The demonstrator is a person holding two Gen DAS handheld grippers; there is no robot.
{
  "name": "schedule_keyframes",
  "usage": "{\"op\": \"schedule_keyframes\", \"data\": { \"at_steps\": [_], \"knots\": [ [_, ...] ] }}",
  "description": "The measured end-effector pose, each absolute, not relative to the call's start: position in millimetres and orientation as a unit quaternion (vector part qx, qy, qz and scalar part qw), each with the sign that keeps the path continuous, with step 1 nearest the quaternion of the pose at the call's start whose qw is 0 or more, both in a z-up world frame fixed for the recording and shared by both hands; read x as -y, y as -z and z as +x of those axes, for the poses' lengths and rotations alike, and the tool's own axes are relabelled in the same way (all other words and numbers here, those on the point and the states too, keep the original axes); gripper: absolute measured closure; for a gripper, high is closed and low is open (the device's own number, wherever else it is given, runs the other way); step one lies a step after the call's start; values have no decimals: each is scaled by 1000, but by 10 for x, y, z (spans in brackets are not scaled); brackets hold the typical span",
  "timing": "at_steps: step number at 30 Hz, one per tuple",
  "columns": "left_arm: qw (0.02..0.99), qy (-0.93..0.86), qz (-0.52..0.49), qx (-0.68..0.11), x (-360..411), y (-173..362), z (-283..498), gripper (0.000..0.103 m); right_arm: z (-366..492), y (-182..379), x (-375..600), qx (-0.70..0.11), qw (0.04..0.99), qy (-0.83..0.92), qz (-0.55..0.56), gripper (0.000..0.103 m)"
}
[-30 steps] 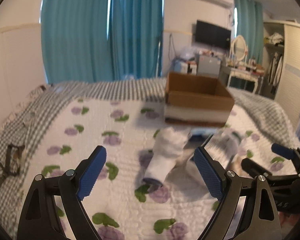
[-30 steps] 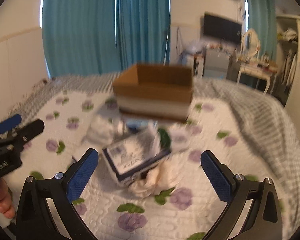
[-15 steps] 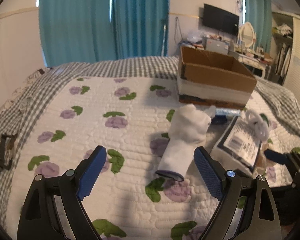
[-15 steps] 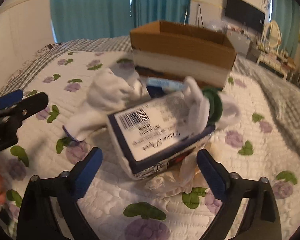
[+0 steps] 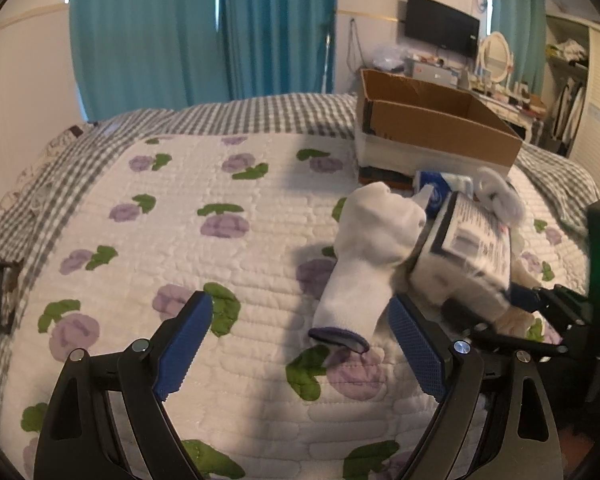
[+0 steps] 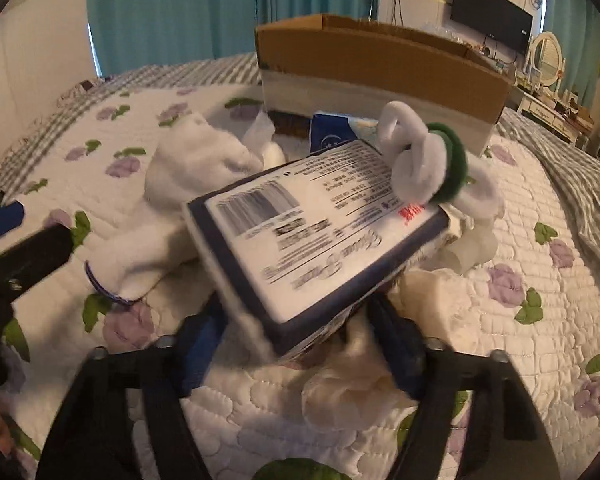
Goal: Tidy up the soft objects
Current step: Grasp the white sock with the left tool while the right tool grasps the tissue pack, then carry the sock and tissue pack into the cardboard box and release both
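Observation:
A soft pile lies on the bed quilt in front of an open cardboard box [image 5: 436,128] [image 6: 380,68]. A white sock [image 5: 372,256] [image 6: 172,208] lies at its left. A white tissue pack with a navy border [image 6: 320,240] [image 5: 468,248] rests tilted on white cloth, with white and green fuzzy rings [image 6: 428,164] on top. My right gripper [image 6: 300,348] has its jaws around the pack's near end, narrowed but blurred. My left gripper [image 5: 300,348] is open, just short of the sock's cuff, which lies by the right finger.
A small blue packet [image 6: 332,136] lies between the pile and the box. A grey checked blanket [image 5: 260,116] edges the quilt. Curtains, a TV and a dressing table stand beyond the bed. A dark strap [image 5: 0,300] lies at the left edge.
Both grippers have moved forward and down toward the pile. The right gripper's jaws have narrowed around the tissue pack. The left gripper stays open, closer to the sock.

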State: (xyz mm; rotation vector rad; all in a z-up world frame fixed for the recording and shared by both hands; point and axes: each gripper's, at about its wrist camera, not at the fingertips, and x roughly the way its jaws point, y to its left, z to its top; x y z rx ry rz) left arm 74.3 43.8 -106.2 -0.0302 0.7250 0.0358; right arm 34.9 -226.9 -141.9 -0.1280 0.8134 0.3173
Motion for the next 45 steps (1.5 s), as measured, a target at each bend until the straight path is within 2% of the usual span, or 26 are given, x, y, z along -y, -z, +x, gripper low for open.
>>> {"op": "schedule_keyframes", "data": {
  "at_steps": [4,7,15,16,17,20,21,25,28,38,45],
  "knots": [
    [933,-12,-4,-358,-366,1064,774,12,274,1308,2368,-380,909,-164,-50,59],
    [931,1,-4,-366,-316,1092,853,13,237,1207,2470,-372,911,-175,-32,64],
    [922,35,-11,-385,-65,1321,1213,16,210,1048,2786,-354,915,-190,17,69],
    [922,44,-17,-384,-43,1340,1261,26,211,1037,2808,-353,916,-190,21,70],
    [921,51,-23,-387,-20,1378,1341,32,220,1028,2829,-353,915,-192,26,70],
    [917,40,-14,-396,7,1478,1514,39,241,1017,2879,-352,914,-197,36,70],
    [916,39,-14,-399,7,1498,1540,49,248,1011,2891,-352,914,-198,40,70],
    [918,45,-21,-393,-42,1481,1518,61,245,986,2938,-349,913,-204,48,71],
    [921,50,-8,-386,-10,1412,1454,65,219,928,2961,-342,915,-205,52,72],
    [929,70,-27,-363,-96,941,1119,67,6,525,3058,-305,928,-211,50,75],
    [940,68,-30,-333,-151,505,1012,67,-93,33,3181,-266,932,-235,68,75]
  ]
}}
